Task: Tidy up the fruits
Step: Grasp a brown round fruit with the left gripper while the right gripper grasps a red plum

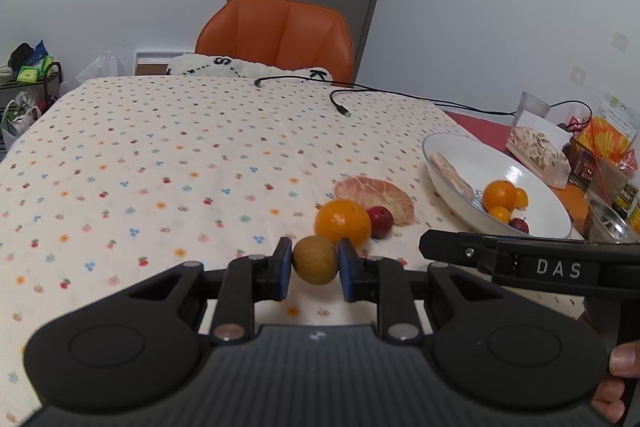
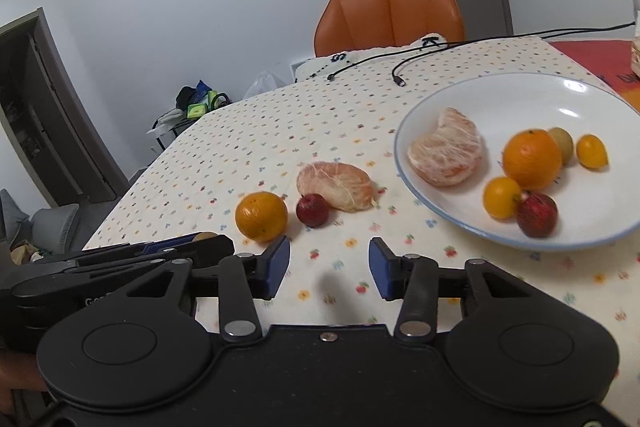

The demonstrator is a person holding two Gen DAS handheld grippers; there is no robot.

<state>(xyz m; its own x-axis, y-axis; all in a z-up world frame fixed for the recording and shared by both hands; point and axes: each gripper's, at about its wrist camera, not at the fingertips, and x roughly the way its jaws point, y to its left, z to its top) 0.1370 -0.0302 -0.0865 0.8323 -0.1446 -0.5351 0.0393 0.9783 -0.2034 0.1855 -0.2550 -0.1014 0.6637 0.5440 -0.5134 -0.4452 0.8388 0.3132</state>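
At a dining table draped in a flower-print cloth (image 1: 160, 155), the left gripper (image 1: 315, 269) is pinching a small greenish-brown fruit (image 1: 315, 259) between its blue pads, just above the cloth. An orange (image 1: 343, 221), a little red fruit (image 1: 380, 221) and a peeled citrus piece (image 1: 374, 198) are lying close together just beyond it. The right gripper (image 2: 329, 267) is hovering nearby with jaws parted and nothing between them. A white plate (image 2: 520, 95) to the right is holding another peeled piece (image 2: 445, 147), an orange, two small yellow fruits, a red one and a greenish one.
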